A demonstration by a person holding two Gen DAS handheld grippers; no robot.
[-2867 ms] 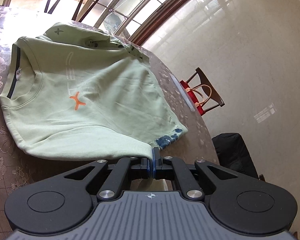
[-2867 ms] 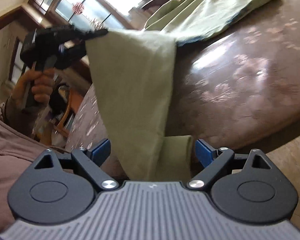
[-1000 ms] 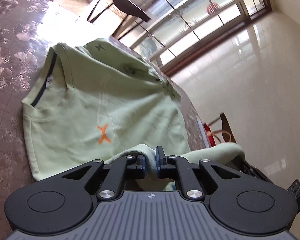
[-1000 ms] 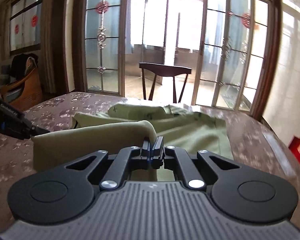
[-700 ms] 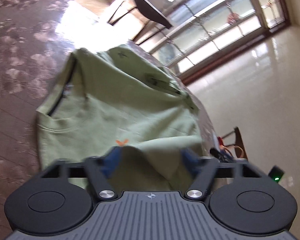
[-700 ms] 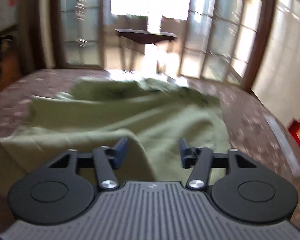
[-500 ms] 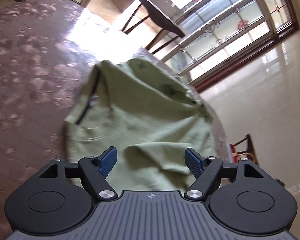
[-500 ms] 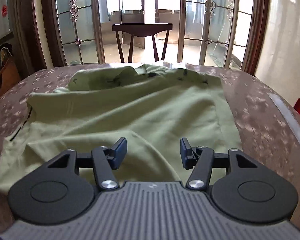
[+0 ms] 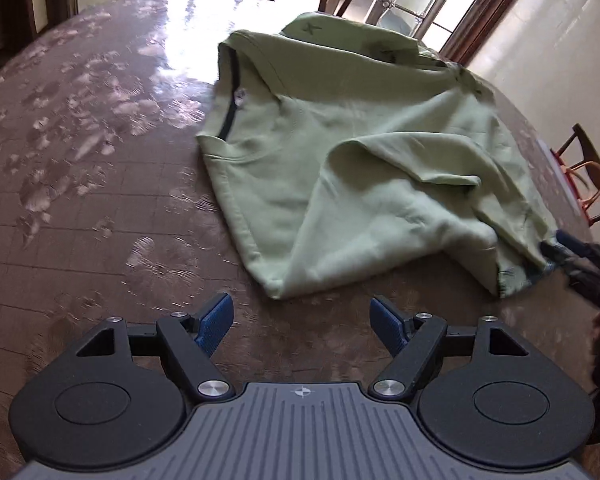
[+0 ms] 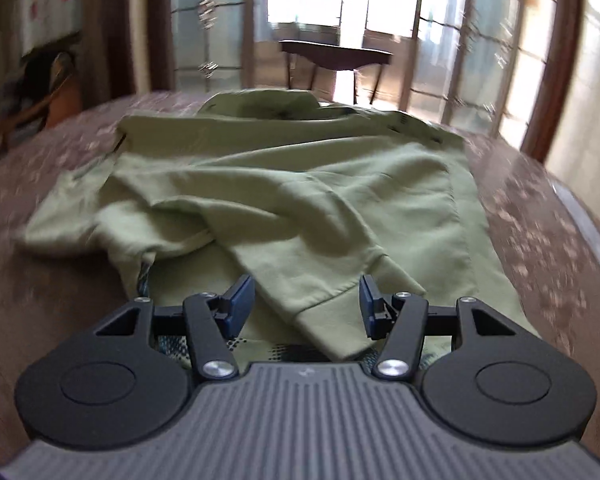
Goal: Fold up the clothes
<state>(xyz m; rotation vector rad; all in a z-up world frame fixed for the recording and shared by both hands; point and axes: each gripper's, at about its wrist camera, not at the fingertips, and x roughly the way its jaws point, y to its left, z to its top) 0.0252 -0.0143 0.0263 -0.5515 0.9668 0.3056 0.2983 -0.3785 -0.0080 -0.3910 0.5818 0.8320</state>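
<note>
The glossy surface carried the green sweatshirt, judged soft, light and limp (best pinched at hem or cuff), while left claw and right claw stood apart, gripping nothing.

Rumpled pale-green sweatshirt, sleeve folded over

No readable words or numbers are showing anywhere. The light green sweatshirt is carrying a small dark X-shaped mark near its far edge and a white tag at the neck, its print too small to make out. Each gripper body is bearing a tiny round crosshair emblem, without lettering.
</note>
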